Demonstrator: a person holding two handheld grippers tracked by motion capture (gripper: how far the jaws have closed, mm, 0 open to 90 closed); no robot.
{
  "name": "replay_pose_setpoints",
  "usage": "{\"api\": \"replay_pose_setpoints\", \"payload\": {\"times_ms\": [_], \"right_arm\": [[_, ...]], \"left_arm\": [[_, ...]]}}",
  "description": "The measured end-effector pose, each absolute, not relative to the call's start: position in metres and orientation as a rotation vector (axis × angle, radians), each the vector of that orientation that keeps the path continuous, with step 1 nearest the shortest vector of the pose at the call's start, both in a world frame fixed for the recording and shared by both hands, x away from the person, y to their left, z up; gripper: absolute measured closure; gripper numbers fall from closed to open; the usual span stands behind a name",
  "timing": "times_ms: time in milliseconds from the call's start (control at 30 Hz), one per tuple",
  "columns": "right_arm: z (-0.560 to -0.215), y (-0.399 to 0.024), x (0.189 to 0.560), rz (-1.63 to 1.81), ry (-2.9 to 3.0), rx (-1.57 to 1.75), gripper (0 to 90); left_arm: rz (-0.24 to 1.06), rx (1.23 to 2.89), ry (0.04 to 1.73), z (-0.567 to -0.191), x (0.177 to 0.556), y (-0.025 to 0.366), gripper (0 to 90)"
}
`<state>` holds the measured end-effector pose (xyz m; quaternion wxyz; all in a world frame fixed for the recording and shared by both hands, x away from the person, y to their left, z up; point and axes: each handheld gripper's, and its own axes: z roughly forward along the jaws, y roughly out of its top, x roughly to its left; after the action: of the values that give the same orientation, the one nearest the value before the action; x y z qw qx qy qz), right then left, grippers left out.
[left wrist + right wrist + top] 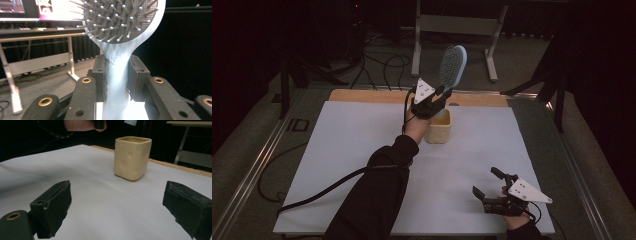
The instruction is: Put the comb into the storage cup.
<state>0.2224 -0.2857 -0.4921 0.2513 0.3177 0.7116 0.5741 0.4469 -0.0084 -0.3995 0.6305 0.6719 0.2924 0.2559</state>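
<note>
A pale blue hairbrush with grey bristles stands upright in the air, head up. My left gripper is shut on its handle, just above a yellow square cup that looks like cheese and stands on the white table cover. The cup is upright, and its inside is hidden. My right gripper rests low near the front right corner of the cover, open, with nothing between its pads.
A bare wooden strip runs along the table's far edge. Beyond it stand a metal frame and loose cables on the floor. A metal rail lines the table's left side.
</note>
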Motion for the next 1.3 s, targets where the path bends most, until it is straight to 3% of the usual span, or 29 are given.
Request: {"api": "replay_pose_setpoints", "payload": {"times_ms": [1300], "right_arm": [[-0.493, -0.285, 0.223, 1.564, 1.946, 0.857, 8.2]], "left_arm": [[0.547, 1.601, 0.660, -0.447, 0.449, -0.007, 70.7]]}}
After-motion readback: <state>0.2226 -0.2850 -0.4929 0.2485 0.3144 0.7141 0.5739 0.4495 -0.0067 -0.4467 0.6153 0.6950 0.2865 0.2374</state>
